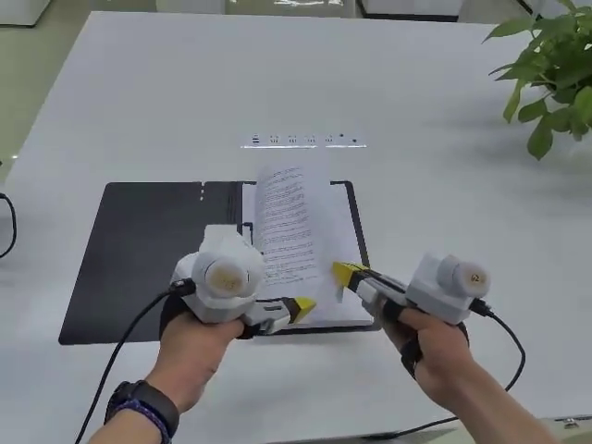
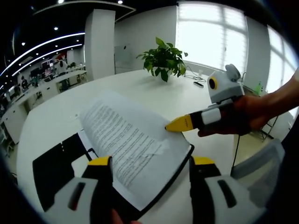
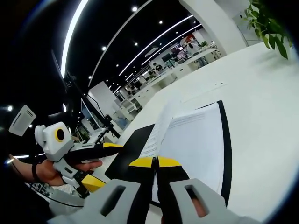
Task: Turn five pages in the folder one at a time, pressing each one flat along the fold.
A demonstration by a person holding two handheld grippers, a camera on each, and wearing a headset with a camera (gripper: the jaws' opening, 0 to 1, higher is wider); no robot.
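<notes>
Left hand-held gripper (image 2: 152,163): jaws apart, holding nothing, poised at the 6 o'clock edge of the folder (image 1: 148,259). In its own view the folder's near corner lies between the open jaws.

Right hand-held gripper (image 3: 156,163): at about 4 o'clock of the folder, jaws together. They appear clamped on the free edge of one page (image 1: 289,222).

Page: lifted off the right-hand stack and standing roughly upright over the spine, part-way through its turn.

Folder: lies open and flat on the worktop (image 1: 277,83). The left cover is bare black, with no turned sheet resting on it. The remaining pages lie flat on the right half.

Progress, as a judgement: this looks like the first of five turns, with none completed. The page has yet to be laid over to 9 o'clock and pressed along the fold, and four more are to follow.

Beyond the folder: a socket strip (image 1: 305,141) at 12 o'clock and a plant (image 1: 555,65) at 2 o'clock, both well apart from the work.
</notes>
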